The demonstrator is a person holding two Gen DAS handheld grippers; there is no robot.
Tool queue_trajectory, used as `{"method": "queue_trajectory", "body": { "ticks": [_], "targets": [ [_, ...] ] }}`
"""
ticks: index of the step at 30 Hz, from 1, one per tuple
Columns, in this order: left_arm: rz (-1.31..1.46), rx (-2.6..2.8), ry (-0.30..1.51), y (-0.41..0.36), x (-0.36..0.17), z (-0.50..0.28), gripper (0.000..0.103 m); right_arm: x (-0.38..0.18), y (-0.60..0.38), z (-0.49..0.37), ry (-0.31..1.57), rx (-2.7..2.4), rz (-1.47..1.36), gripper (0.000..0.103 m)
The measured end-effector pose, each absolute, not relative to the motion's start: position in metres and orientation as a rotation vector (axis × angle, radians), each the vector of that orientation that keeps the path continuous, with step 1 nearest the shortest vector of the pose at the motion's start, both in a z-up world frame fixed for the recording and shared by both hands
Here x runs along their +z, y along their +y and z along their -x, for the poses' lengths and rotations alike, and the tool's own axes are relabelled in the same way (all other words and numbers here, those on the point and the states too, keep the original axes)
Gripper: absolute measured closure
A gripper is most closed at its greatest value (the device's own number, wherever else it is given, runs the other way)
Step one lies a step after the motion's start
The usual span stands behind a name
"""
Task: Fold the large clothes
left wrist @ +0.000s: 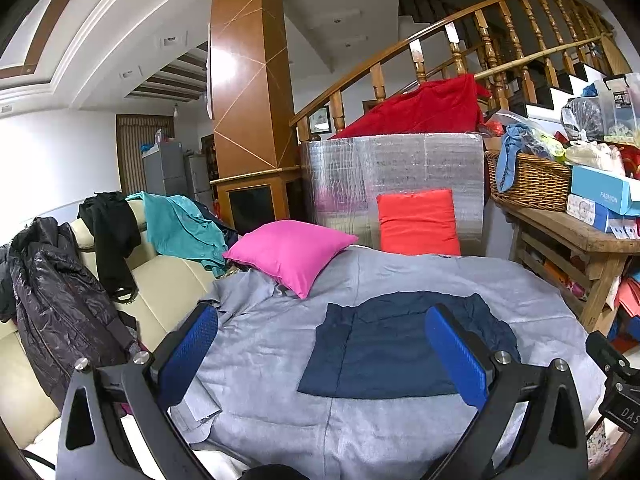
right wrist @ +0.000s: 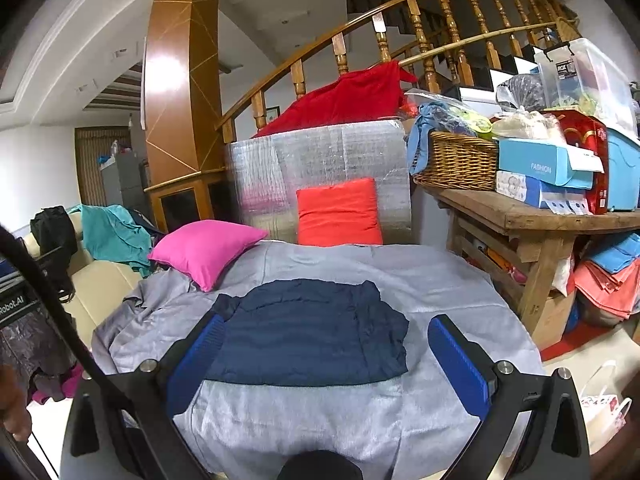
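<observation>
- Left wrist view: my left gripper (left wrist: 322,344) hung above the grey bedspread (left wrist: 280,360) with its jaws spread wide and nothing between them. The navy garment (left wrist: 392,348) lay on the spread in a compact rectangle, flat along its left and near edges and rumpled at its right side. It sat ahead of the blue pads (left wrist: 456,354), apart from them.
- Same view: a pink pillow (left wrist: 292,254) and an orange cushion (left wrist: 418,222) stood at the far edge of the bed, well apart from the garment. I took that as room left for folding. Other clothes hung over the cream sofa (left wrist: 160,280) on the left, possibly waiting their turn.
- Right wrist view: my right gripper (right wrist: 322,354) was likewise open and empty, raised over the near part of the spread. The garment lay framed between the two fingers, further off and lower.
- Same view: a cluttered wooden bench (right wrist: 532,216) stood to the right, away from the garment.
- My judgement: this garment looked nearly or fully folded, and with both jaws free the rumpled right edge was what might still need tidying.
</observation>
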State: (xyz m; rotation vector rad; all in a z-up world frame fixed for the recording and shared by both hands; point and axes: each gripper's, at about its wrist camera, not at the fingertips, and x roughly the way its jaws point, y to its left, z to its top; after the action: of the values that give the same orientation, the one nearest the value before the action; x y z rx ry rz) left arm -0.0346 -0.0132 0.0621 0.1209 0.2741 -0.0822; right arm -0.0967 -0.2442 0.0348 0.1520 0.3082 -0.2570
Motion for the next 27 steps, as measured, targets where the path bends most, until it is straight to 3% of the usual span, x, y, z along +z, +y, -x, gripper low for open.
{"method": "queue_trajectory", "body": {
  "ticks": [27],
  "targets": [
    [-0.104,-0.074,0.289,-0.0052,0.0601,0.0315,0.0,0.0361,-0.2401,0.0945,0.316,-0.249,-0.136,0.0]
  ]
}}
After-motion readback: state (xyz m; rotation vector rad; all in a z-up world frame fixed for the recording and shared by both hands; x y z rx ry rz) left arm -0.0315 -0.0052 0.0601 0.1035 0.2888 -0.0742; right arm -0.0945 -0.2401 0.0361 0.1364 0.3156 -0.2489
